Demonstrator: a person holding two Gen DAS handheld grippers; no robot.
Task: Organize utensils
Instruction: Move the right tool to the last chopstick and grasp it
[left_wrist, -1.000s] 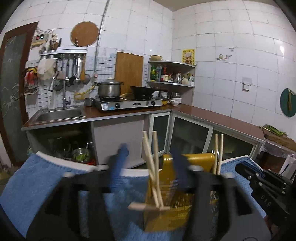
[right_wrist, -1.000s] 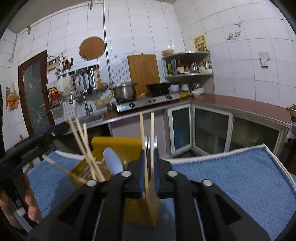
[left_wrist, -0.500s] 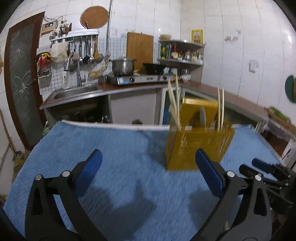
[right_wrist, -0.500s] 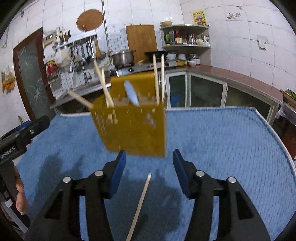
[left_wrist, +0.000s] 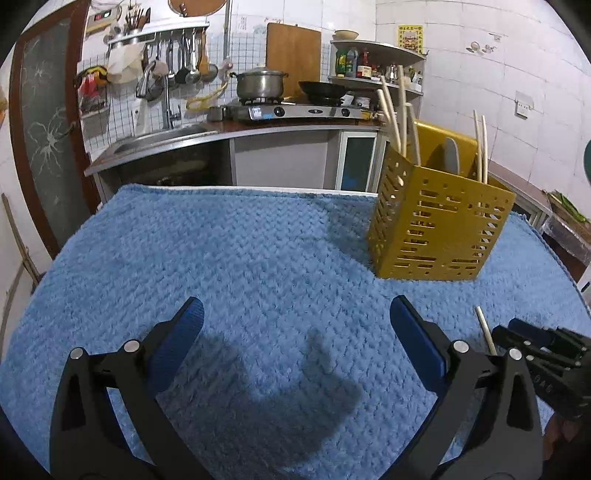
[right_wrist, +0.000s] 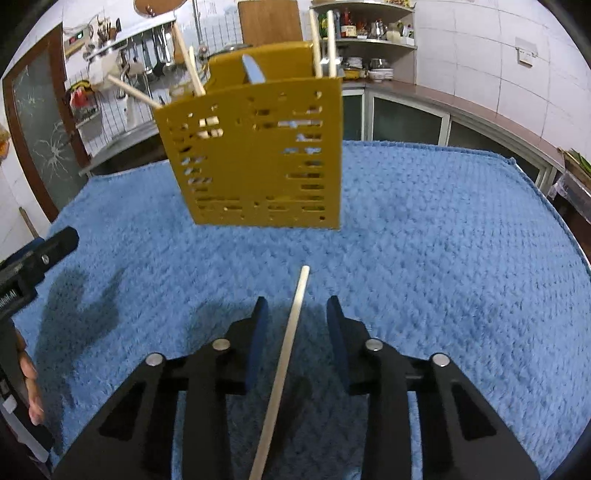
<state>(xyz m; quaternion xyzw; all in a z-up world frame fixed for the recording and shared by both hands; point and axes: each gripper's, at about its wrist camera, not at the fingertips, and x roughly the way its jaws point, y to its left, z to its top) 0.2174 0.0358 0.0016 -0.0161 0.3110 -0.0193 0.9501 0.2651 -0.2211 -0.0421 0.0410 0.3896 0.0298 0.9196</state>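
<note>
1. A blue towel (right_wrist: 443, 229) with a knobbly woven pattern is seen.
2. On the towel, a mustard-yellow utensil holder (right_wrist: 255, 155) pierced with rows of slots is shown.
3. Pale wooden chopsticks (left_wrist: 400, 110) are seen inside the holder; another pale chopstick (right_wrist: 288, 347) lies before it.
4. Behind the holder, white wall tiles (left_wrist: 480, 74) are seen.

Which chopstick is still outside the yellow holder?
The lone chopstick lying flat on the blue towel, between the right gripper's open jaws; the others stand in the yellow holder.
</note>
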